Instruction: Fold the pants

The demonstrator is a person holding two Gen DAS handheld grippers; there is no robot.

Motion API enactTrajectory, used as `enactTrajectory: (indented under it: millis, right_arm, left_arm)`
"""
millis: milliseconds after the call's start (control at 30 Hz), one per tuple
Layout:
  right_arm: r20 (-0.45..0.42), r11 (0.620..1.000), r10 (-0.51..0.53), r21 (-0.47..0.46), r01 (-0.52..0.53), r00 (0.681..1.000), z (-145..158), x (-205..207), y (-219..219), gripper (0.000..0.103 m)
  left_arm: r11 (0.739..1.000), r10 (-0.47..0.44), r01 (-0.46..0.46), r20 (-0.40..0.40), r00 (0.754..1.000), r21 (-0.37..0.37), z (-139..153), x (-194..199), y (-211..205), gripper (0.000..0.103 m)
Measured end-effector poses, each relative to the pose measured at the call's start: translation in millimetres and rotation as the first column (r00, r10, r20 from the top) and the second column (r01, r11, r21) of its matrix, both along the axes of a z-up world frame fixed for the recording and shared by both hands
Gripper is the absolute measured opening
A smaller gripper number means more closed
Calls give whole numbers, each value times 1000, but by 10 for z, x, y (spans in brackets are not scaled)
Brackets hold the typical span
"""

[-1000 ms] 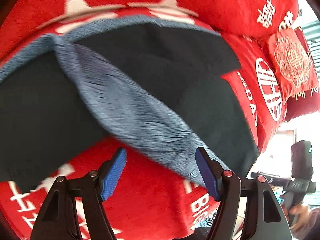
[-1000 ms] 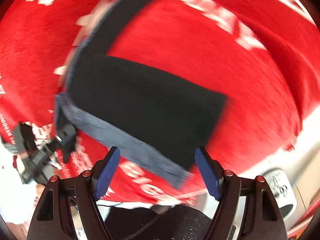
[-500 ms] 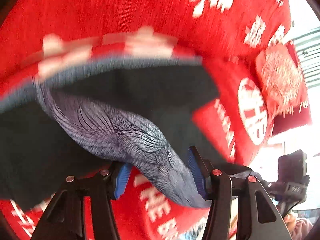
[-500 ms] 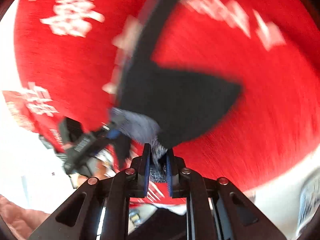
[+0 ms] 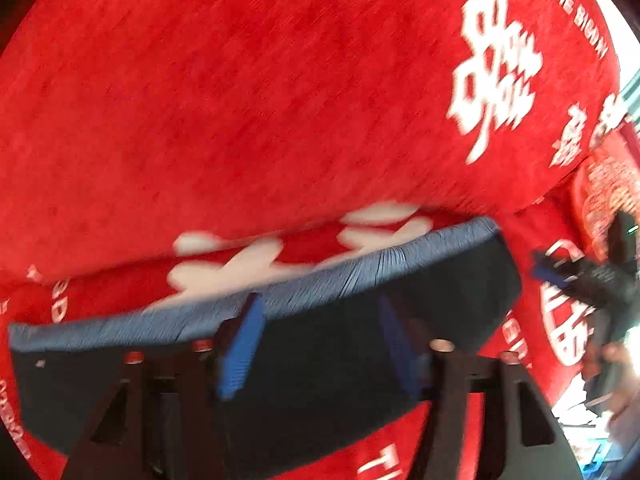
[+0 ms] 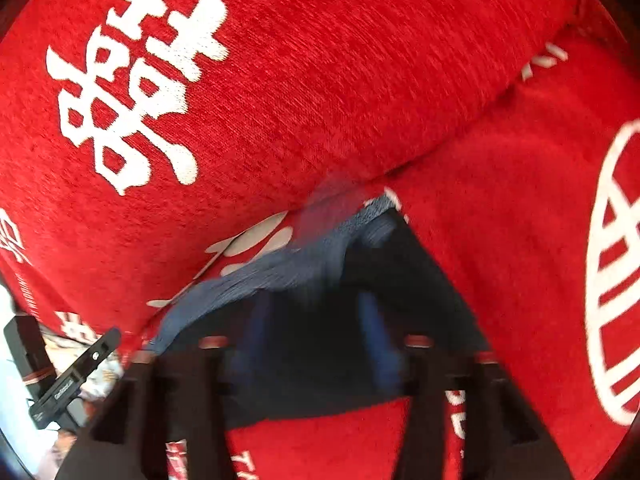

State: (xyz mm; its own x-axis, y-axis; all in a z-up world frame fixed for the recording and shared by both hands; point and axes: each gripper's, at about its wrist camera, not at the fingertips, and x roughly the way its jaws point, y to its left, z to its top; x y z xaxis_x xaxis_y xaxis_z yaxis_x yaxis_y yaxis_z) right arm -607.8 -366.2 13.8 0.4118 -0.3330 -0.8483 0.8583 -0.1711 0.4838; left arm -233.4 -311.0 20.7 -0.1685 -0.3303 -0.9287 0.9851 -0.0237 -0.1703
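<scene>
Both claws, left claw (image 5: pixel 320 344) and right claw (image 6: pixel 316 340), hang apart over folded pants (image 5: pixel 360 360); next likely smoothing the fold.

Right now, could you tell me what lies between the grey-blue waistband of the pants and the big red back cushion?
In the left wrist view, a strip of red cover with white characters separates the waistband from the back cushion.

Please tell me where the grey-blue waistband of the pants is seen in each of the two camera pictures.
Left wrist: the waistband runs as a long strip across the lower middle, along the top edge of the dark pants.
Right wrist: the waistband slants up through the middle.
Shared landmark: white marks on the red cover beside it.
</scene>
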Motion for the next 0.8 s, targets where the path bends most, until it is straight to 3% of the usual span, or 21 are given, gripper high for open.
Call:
enactTrajectory:
  millis: [133, 267, 333, 367, 400, 467, 567, 633, 667, 700, 800]
  right_arm:
    - [27, 994, -86, 63, 85, 996, -118, -144, 371, 67]
    - [97, 964, -215, 180, 195, 972, -560, -383, 557, 66]
    - [151, 955, -253, 198, 221, 956, -719, -442, 482, 55]
    - [173, 954, -256, 204, 219, 951, -780, -433, 433, 26]
    - [179, 957, -240, 208, 201, 954, -806, -387, 346, 5]
    - [166, 975, -188, 153, 163, 968, -677, -318, 294, 5]
    - [88, 970, -160, 197, 140, 983, -669, -334, 371, 5]
    - [38, 953, -139, 275, 124, 990, -816, -384, 461, 11]
    - [30, 951, -151, 278, 137, 988, -799, -415, 501, 22]
    - [35, 954, -158, 262, 144, 987, -750, -423, 518, 29]
    - [125, 984, -83, 169, 61, 989, -455, -216, 541, 29]
  left_arm:
    - [994, 23, -33, 91, 996, 109, -370, 172, 257, 70]
    - [976, 86, -109, 129, 988, 188, -679, 285, 412, 70]
    - [975, 96, -121, 136, 986, 186, -722, 265, 446, 70]
    - [975, 95, -121, 140, 986, 185, -722, 255, 434, 70]
    - [977, 89, -115, 147, 985, 181, -714, 233, 410, 70]
    - [980, 75, -103, 159, 984, 172, -706, 217, 408, 70]
    - [972, 60, -101, 189, 980, 213, -787, 214, 439, 70]
    - [963, 60, -111, 210, 976, 244, -832, 243, 502, 70]
    - [965, 67, -116, 205, 977, 237, -790, 269, 524, 70]
    - [968, 74, -119, 201, 977, 221, -735, 290, 535, 70]
    - [974, 91, -128, 198, 976, 187, -655, 314, 508, 70]
